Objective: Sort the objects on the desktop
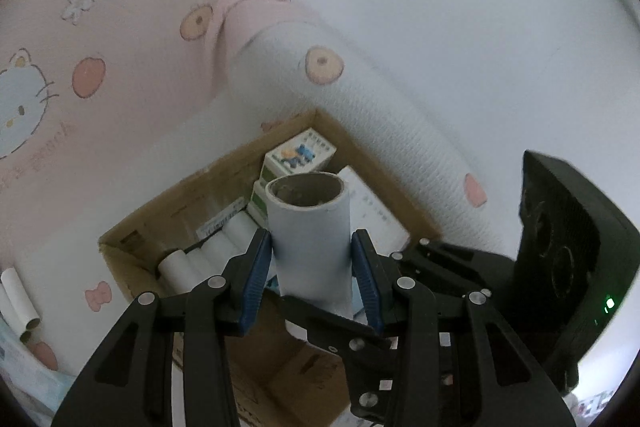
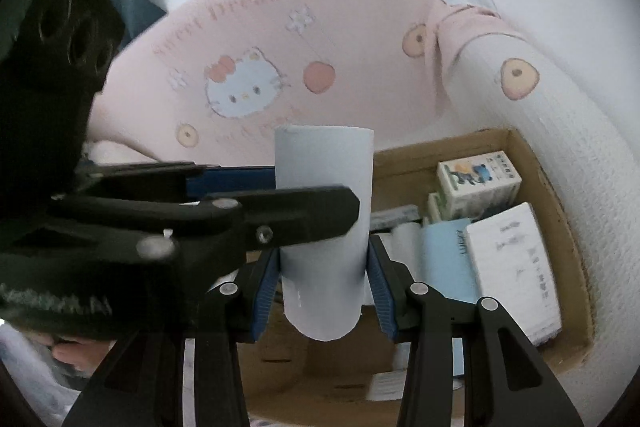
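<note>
Between the right gripper's [image 2: 325, 277] blue pads stands a white tube [image 2: 324, 227].

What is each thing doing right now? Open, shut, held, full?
Left gripper: shut on a white tube.
Right gripper: shut on another white tube.
Cardboard box: open, partly filled with small boxes and tubes.
Two loose tubes: lying outside the box.
</note>
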`<state>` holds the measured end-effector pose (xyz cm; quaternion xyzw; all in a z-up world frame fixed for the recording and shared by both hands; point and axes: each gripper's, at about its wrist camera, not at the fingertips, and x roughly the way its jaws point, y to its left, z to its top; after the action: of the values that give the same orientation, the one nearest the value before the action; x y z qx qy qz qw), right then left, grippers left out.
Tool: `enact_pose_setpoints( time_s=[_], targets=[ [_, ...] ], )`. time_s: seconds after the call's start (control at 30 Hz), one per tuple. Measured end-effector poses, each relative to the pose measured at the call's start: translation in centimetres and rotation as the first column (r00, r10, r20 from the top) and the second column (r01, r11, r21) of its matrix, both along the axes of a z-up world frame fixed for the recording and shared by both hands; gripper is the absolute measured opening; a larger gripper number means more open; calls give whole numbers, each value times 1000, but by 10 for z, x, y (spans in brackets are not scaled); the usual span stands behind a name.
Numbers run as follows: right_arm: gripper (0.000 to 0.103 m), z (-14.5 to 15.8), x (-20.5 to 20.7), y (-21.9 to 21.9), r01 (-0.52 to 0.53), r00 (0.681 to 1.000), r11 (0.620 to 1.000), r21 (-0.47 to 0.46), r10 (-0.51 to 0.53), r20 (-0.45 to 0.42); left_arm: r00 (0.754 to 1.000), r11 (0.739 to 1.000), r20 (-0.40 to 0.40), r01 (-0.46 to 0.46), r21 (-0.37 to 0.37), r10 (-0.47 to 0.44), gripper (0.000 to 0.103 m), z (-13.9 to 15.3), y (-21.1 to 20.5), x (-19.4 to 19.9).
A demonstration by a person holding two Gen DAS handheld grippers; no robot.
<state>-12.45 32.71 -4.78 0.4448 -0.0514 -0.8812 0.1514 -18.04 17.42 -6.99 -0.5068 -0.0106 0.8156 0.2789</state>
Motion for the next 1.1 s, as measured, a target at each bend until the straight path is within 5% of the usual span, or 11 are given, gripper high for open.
enact_pose_setpoints(
  time_s=[0.43,0.67,1.1],
  targets=[
    [40,-38,-31,-2,-39,994,999,25,36,107,990,999,134,-41,-13,42,45,-43,-12,-36],
    [40,-65,-58,-3,-67,971,998,-23,70,230,969,988,235,-41,-146,75,46,-66,-10,-58],
    [40,-94,-75,2,-71,933,995,-65,89,349,951,974,278,-79,-211,137,45,-84,-25,-72]
  ],
)
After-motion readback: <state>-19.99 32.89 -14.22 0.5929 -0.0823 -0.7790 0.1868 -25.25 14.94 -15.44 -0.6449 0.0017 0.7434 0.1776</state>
